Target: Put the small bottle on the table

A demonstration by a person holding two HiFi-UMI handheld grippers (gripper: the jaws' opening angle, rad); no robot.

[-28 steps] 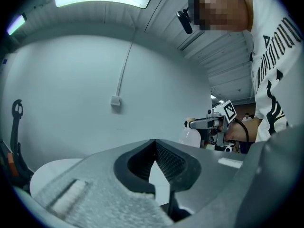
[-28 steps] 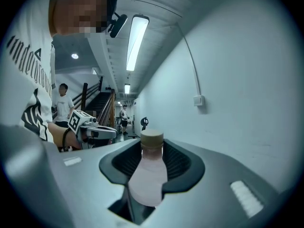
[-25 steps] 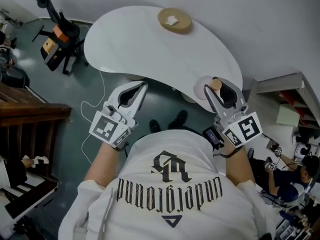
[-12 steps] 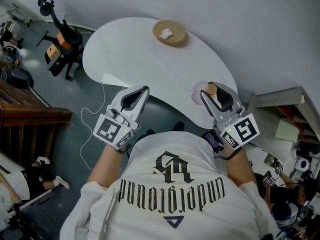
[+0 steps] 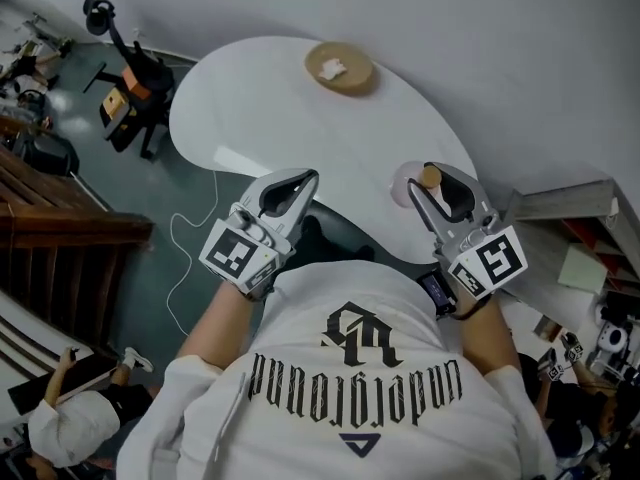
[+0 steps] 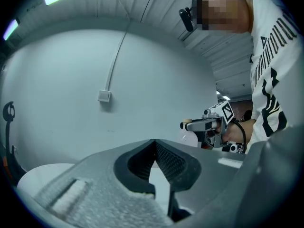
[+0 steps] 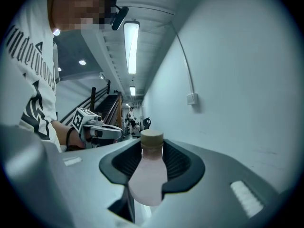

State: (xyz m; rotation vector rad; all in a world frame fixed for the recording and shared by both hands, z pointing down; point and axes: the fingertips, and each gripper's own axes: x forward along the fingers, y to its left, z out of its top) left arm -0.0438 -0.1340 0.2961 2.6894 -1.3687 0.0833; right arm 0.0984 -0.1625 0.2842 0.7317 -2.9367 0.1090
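The small bottle is pale and translucent with a tan cap. My right gripper is shut on it below the cap, over the near right edge of the white table. In the right gripper view the bottle stands upright between the dark pads. My left gripper is shut and empty, its tips meeting at the table's near edge. In the left gripper view its jaws touch at the tip, and the right gripper with the bottle shows beyond them.
A round tan disc with a white scrap on it lies at the table's far side, by the wall. A black stand with an orange part and a wooden staircase are at the left. A white cable trails on the floor.
Both grippers have moved forward towards the table, so their tips now reach its near edge. The bottle stays in the right gripper. The left gripper stays shut.
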